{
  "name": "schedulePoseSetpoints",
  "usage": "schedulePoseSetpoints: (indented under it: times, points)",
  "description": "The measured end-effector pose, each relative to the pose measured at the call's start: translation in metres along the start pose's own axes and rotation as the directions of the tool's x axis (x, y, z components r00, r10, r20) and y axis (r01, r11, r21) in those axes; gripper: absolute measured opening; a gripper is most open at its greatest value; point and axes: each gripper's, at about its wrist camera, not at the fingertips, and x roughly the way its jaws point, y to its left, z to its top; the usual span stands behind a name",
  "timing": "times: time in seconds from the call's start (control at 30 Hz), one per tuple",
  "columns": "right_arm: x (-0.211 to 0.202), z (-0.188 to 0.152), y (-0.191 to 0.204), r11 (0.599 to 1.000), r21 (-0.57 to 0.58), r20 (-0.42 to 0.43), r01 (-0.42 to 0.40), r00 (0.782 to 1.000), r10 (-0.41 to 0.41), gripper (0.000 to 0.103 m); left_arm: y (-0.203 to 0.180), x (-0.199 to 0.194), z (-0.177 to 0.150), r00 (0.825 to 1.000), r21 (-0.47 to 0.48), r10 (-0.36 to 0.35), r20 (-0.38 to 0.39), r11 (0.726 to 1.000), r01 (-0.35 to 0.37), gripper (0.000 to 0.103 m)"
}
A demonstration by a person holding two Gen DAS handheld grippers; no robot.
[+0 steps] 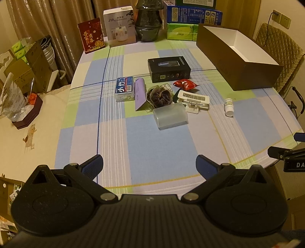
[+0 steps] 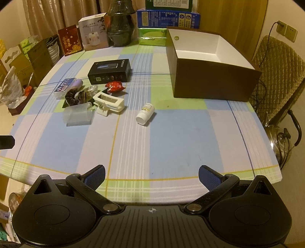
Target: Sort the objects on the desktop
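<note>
Loose items lie mid-table: a black carton (image 1: 169, 69) (image 2: 109, 71), a red packet (image 1: 185, 84) (image 2: 114, 86), a white clip holder (image 1: 193, 101) (image 2: 108, 104), a frosted plastic case (image 1: 170, 117) (image 2: 78, 114), a dark scrunchie in a wrapper (image 1: 159, 95) (image 2: 76, 96), a purple card (image 1: 139, 93), a blue-labelled box (image 1: 124, 88) (image 2: 63, 88) and a white pill bottle (image 1: 229, 107) (image 2: 145, 113) on its side. A big open brown box (image 1: 238, 57) (image 2: 209, 64) with nothing showing inside stands at the right. My left gripper (image 1: 149, 165) and right gripper (image 2: 151, 176) are open and empty, near the front edge.
Checked tablecloth (image 1: 133, 143) covers the table. At the back stand a red card (image 1: 91, 37), a humidifier box (image 1: 120, 26), a dark vase (image 1: 148, 21), green tissue packs (image 1: 181, 31) and a blue carton (image 1: 194, 14). A quilted chair (image 2: 276, 76) is right; clutter is left.
</note>
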Motion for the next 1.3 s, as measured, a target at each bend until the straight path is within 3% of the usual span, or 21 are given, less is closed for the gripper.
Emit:
schedulePoseSetpoints:
  times: [1.0,1.3]
  points:
    - [0.042,0.041,-0.031,0.997,-0.022,-0.039,-0.074,0.997,0.073,0.101,-0.019,0.046,0.037,0.998,-0.047,-0.001,-0.060,0.999,-0.001,0.102]
    - [0.061,0.058,-0.030,0.990,-0.034,-0.011,-0.139,0.990,0.138,0.101,-0.024,0.066,0.047,0.999,-0.056,0.001,-0.053,0.998,-0.004,0.102]
